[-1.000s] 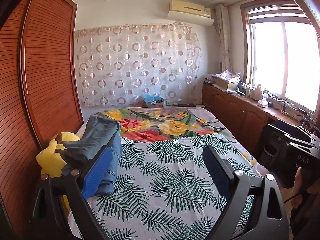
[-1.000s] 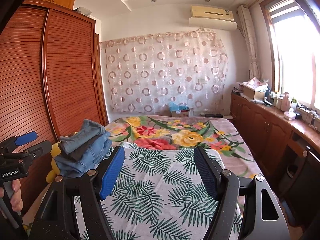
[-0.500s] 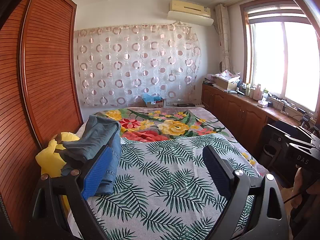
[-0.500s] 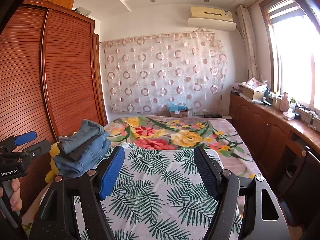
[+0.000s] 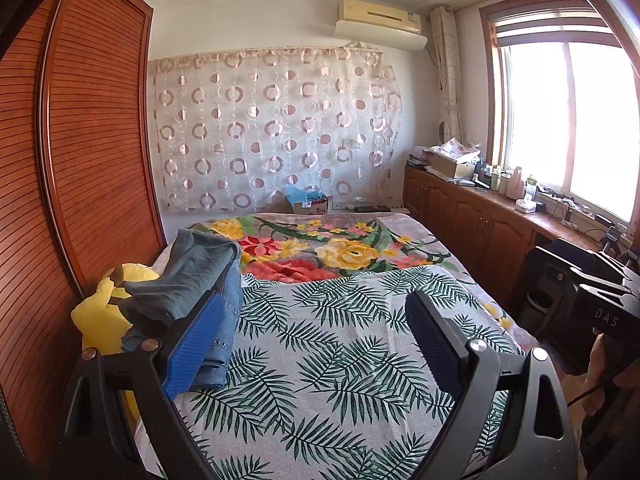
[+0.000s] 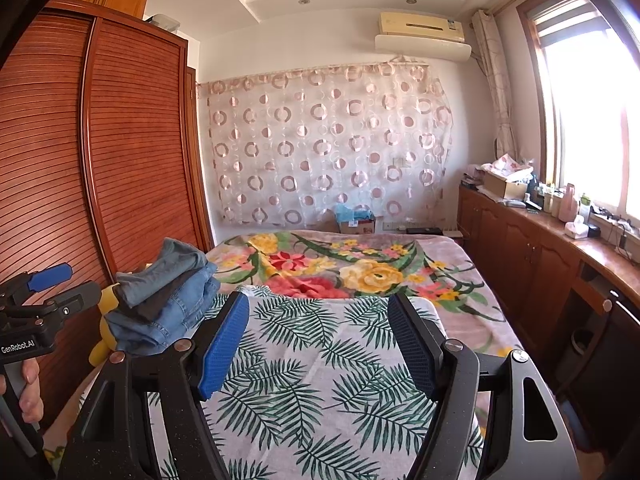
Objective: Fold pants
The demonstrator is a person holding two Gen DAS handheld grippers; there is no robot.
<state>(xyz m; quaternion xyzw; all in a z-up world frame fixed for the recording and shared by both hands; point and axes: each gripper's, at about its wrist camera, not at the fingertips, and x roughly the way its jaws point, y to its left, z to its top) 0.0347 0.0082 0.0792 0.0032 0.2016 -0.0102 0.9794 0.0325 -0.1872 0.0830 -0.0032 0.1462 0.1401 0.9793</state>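
We list one bed [image 5: 460,276], centre frame, bearing: a floral blanket [image 5: 340,252] at the far end; a palm-leaf sheet [image 5: 328,352] in the lower centre; a stack of folded pants [image 5: 200,276] at centre left; a yellow plush toy [image 5: 104,312] beside the stack, at the bed's left edge.
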